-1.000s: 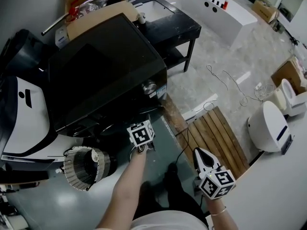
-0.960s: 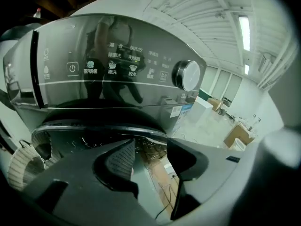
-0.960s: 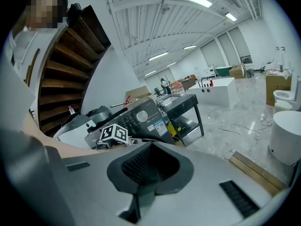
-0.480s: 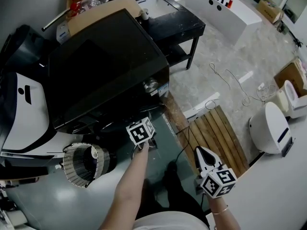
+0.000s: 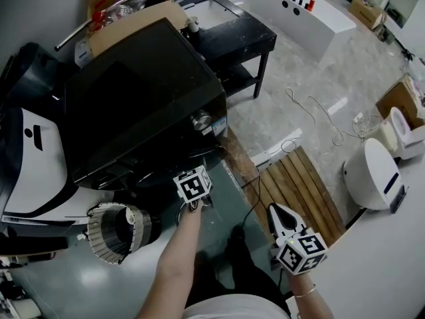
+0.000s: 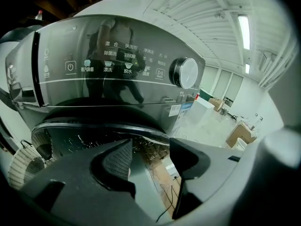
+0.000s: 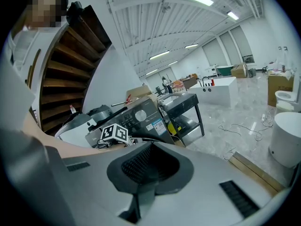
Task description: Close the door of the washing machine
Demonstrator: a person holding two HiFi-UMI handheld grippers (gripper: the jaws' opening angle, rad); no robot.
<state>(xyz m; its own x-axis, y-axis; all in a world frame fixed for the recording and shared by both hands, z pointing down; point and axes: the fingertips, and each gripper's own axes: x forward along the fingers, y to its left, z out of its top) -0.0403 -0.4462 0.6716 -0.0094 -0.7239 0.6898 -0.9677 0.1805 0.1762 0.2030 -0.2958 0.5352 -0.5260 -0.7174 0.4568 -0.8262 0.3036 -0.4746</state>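
The black washing machine [image 5: 139, 92] stands at centre left in the head view. In the left gripper view its control panel [image 6: 113, 69] and dial [image 6: 187, 72] fill the top. The door's chrome rim [image 6: 94, 127] curves just beyond the jaws. The door looks swung against the front; a latch does not show. My left gripper [image 6: 150, 147] is at the door, its marker cube [image 5: 192, 184] low on the machine's front. Its jaws are opening, with nothing between them. My right gripper [image 5: 279, 215] hangs apart at lower right, shut on nothing.
A ribbed round duct [image 5: 113, 231] lies left of my left arm. A white appliance [image 5: 33, 158] stands beside the machine. Right of it are a wooden pallet [image 5: 299, 188], floor cables [image 5: 319, 111] and a round white unit [image 5: 372, 175]. A black table [image 5: 232, 32] stands behind.
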